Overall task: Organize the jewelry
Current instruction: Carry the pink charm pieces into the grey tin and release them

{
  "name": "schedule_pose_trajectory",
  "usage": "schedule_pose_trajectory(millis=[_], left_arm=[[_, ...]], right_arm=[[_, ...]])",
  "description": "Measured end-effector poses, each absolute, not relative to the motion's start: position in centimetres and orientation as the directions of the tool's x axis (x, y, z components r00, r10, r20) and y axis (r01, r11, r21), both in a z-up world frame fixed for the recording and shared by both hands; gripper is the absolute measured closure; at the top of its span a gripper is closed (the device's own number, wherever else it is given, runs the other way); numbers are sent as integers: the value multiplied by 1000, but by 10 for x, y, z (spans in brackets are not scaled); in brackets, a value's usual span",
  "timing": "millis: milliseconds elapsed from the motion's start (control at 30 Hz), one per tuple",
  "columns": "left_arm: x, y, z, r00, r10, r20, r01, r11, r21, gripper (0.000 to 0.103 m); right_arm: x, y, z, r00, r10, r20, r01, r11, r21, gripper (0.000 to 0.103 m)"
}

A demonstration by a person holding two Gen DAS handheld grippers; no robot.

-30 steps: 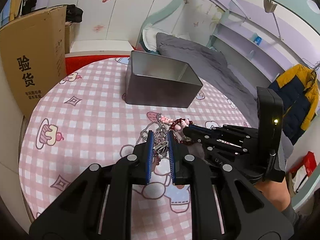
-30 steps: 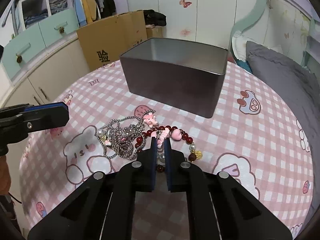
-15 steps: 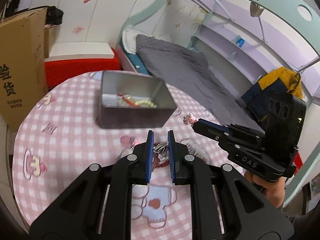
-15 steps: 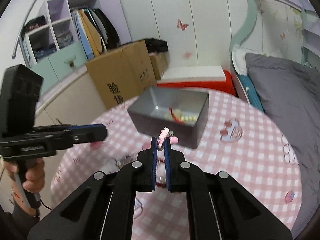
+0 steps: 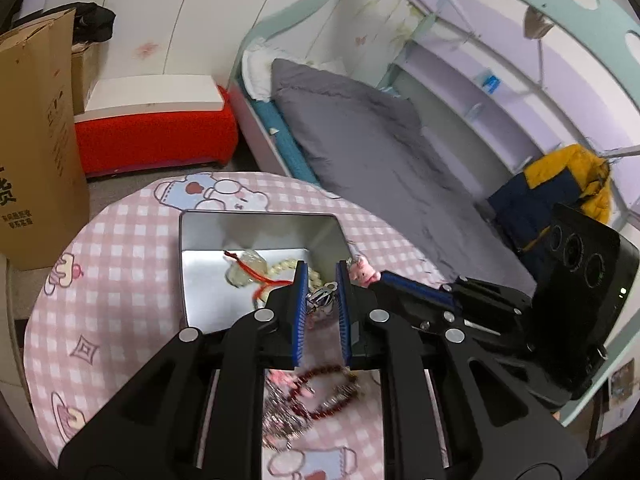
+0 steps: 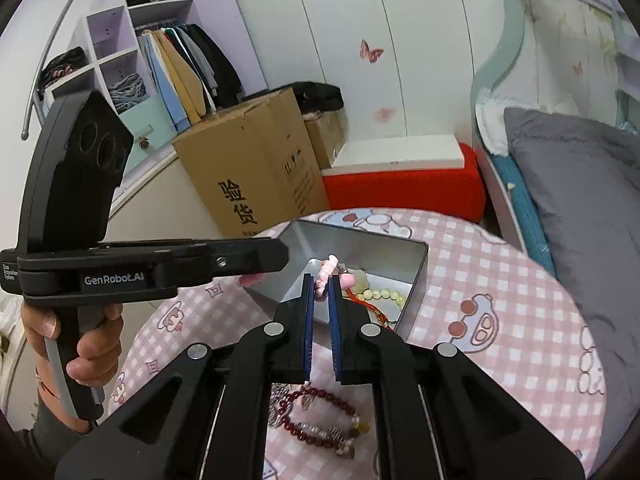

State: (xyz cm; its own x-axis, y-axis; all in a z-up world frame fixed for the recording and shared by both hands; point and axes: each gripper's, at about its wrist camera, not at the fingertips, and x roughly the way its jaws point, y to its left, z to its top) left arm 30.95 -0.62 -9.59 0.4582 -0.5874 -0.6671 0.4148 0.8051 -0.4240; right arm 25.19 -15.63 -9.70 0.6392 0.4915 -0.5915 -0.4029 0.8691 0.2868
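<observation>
Pink-checked desk (image 5: 120, 272) carries an open tin (image 5: 256, 220). Left hand-held gripper (image 5: 321, 280) pinches a silver chain (image 5: 322, 300); right hand-held gripper (image 6: 321, 284) pinches a pink charm (image 6: 326, 270), above it.

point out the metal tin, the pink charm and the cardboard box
metal tin (image 6: 416, 276), right wrist view, on its right wall
pink charm (image 6: 325, 276), right wrist view, on its middle
cardboard box (image 6: 256, 168), right wrist view, on its front face

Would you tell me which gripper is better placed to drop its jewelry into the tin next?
Left, marginally: the left gripper holds its chain over the tin; the right gripper shows its pink charm beside the rim.
</observation>
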Motion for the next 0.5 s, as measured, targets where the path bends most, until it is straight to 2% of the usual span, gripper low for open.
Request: schedule_pose_trajectory(millis=[167, 500], left_arm=[[327, -21, -116, 425, -545, -722, 405, 828, -387, 89], [339, -30, -134, 408, -492, -769, 408, 852, -328, 88]], right_arm=[[265, -154, -115, 611, 482, -628, -393, 873, 288, 97], [272, -156, -131, 592, 474, -652, -376, 878, 297, 97]])
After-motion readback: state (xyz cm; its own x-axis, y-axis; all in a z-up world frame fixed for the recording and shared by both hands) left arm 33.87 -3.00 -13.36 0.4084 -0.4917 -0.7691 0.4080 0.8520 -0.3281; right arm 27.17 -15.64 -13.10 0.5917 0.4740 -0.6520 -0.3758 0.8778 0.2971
